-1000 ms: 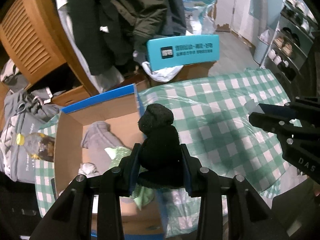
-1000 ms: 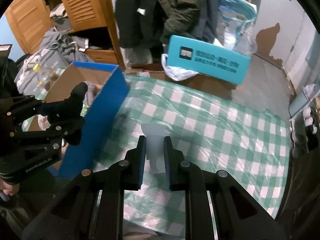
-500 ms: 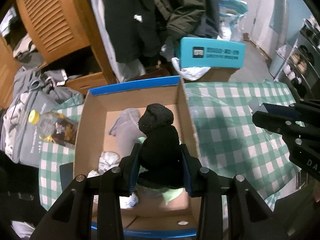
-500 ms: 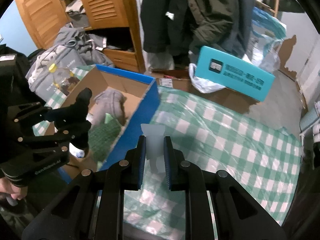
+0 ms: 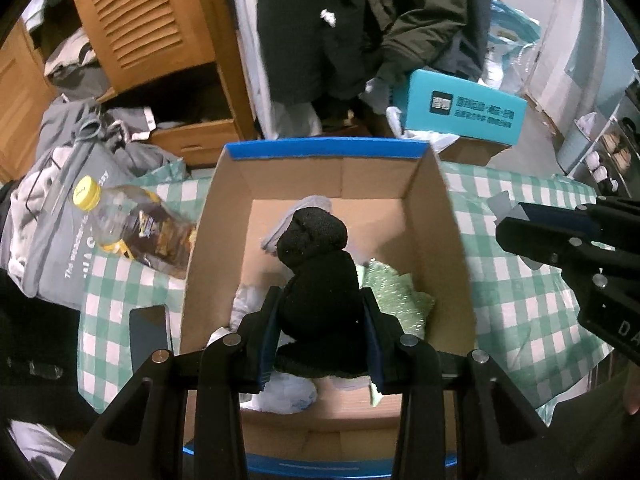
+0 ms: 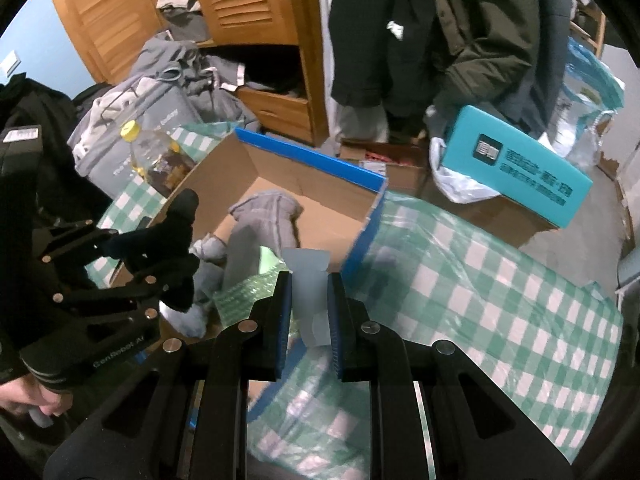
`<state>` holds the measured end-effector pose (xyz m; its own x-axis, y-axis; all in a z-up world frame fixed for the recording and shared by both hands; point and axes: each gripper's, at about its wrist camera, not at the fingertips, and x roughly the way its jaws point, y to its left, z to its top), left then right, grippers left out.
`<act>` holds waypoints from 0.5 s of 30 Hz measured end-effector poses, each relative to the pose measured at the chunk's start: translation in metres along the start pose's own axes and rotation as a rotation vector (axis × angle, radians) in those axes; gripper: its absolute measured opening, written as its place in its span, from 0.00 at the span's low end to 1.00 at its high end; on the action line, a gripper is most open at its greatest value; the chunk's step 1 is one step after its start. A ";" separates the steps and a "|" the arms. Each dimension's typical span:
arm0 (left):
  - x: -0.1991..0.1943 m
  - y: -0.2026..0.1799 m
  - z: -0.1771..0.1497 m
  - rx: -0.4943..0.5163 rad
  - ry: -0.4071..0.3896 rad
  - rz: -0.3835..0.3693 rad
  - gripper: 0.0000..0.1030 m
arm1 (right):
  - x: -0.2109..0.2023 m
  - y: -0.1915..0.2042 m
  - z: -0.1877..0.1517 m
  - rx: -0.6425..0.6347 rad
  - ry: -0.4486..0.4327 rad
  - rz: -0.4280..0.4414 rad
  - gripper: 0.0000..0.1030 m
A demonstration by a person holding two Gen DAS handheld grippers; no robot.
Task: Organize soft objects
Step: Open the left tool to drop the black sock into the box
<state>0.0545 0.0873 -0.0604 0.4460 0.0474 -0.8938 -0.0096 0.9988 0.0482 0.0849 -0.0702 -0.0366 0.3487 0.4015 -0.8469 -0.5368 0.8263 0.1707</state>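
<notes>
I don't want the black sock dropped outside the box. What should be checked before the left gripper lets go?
1. Left gripper shut on the black sock: ok.
2. Sock over the open box, inside its walls: ok.
3. Room in the box: ok, bare cardboard shows beside the grey cloth and green cloth.
4. Right gripper clear of the drop: ok, off to the side.
5. Right gripper shut on a pale piece: ok.
6. Height above the contents: cannot tell.
</notes>
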 end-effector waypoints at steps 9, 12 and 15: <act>0.017 0.021 -0.002 -0.042 0.041 -0.010 0.37 | 0.026 0.016 0.014 -0.009 0.038 0.028 0.15; 0.021 0.025 -0.002 -0.057 0.050 -0.017 0.37 | 0.031 0.018 0.017 -0.009 0.041 0.035 0.15; 0.025 0.027 -0.002 -0.070 0.061 -0.035 0.38 | 0.036 0.019 0.019 -0.003 0.046 0.041 0.16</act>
<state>0.0635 0.1155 -0.0821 0.3923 0.0107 -0.9198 -0.0581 0.9982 -0.0132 0.1022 -0.0327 -0.0542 0.2906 0.4163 -0.8615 -0.5525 0.8082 0.2042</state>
